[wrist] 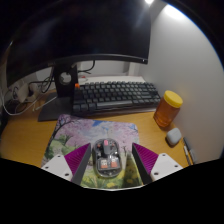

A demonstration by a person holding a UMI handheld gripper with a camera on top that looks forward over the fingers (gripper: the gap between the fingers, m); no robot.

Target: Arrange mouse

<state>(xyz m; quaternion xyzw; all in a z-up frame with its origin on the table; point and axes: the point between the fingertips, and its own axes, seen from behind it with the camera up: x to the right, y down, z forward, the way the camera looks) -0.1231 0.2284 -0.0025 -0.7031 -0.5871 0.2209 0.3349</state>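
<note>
A grey mouse (107, 155) with dark and orange markings on top lies on a patterned, colourful mouse mat (85, 130) on the wooden desk (25, 140). My gripper (110, 160) is open. Its two pink-padded fingers (78, 158) stand on either side of the mouse, with a small gap at each side. The mouse rests on the mat between them, at the mat's near edge.
A dark keyboard (115, 97) lies beyond the mat, under a large monitor (85, 35). A yellow jar (170, 108) and a small white object (174, 135) stand to the right of the mat. Cables (25, 100) lie at the far left.
</note>
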